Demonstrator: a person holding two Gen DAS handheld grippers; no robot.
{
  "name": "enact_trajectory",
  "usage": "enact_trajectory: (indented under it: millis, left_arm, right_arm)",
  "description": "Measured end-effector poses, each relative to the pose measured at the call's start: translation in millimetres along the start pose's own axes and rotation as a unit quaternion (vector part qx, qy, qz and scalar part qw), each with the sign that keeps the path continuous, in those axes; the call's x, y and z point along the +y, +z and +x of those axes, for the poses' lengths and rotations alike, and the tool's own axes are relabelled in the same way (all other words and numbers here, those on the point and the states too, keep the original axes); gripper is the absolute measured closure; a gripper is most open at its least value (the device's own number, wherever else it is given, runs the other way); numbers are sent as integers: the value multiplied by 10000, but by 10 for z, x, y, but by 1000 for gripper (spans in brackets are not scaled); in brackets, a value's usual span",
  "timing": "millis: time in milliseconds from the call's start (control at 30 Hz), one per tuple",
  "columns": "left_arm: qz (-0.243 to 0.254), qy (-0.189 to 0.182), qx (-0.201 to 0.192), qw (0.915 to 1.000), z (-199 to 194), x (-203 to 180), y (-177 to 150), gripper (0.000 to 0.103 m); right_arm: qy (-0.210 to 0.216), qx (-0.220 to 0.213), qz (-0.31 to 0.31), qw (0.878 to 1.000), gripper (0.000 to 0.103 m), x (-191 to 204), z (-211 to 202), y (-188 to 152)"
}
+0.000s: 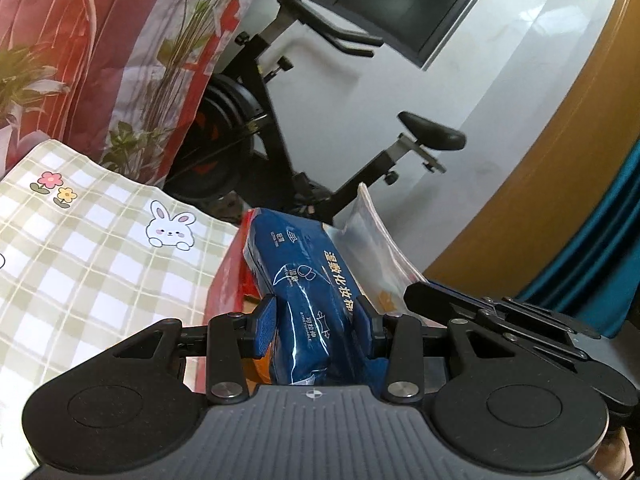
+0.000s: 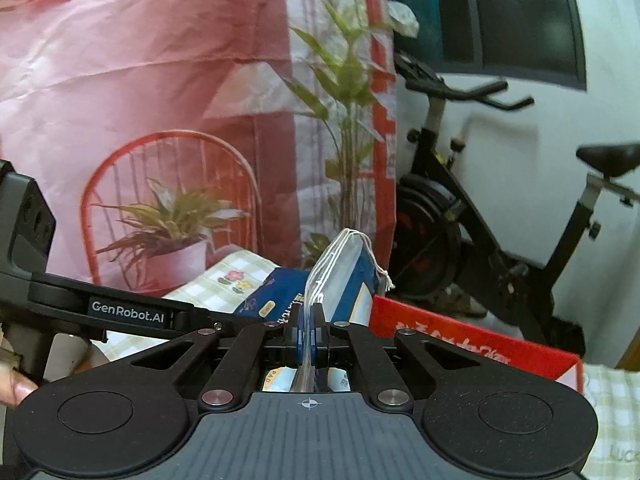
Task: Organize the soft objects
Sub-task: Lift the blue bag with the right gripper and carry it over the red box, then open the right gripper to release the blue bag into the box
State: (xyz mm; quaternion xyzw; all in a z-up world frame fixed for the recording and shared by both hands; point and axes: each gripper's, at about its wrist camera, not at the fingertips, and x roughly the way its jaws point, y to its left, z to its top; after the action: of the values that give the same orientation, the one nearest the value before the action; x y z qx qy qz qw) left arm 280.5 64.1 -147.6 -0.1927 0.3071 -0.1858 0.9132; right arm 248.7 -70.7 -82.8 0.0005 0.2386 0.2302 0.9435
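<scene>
Now the left gripper [image 1: 316, 326] fingers [image 1: 262, 330] clamp a blue cotton-pad pack [image 1: 304, 288] at frame centre; the right gripper [image 2: 307, 330] fingers pinch shut on a clear drawstring pouch [image 2: 340, 264].

Black left hand-held gripper [image 1: 316, 330], blue ribbed pads [image 1: 264, 326], silver screws, right hand-held gripper [image 2: 307, 334] alike ("GenRobot.AI" lettering)

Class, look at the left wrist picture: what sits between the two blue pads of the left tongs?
A dark blue soft pack with white print fills the gap between the left tongs; both pads press its sides. The left wrist view shows this.
</scene>
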Motion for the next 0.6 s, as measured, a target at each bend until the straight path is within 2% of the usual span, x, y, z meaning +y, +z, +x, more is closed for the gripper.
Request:
enact_trajectory:
  millis: [233, 433, 600]
  left_arm:
    - [403, 208, 285, 9986, 170, -62, -25, 60]
    - [514, 197, 447, 9975, 212, -96, -53, 60]
    - [689, 319, 558, 9955, 244, -147, -94, 60]
  right_arm:
    - [-87, 409, 634, 9971, 100, -189, 249, -238]
    - [-128, 824, 1743, 9811, 100, -412, 289, -517]
    - [-275, 1041, 2078, 9722, 100, -503, 323, -657]
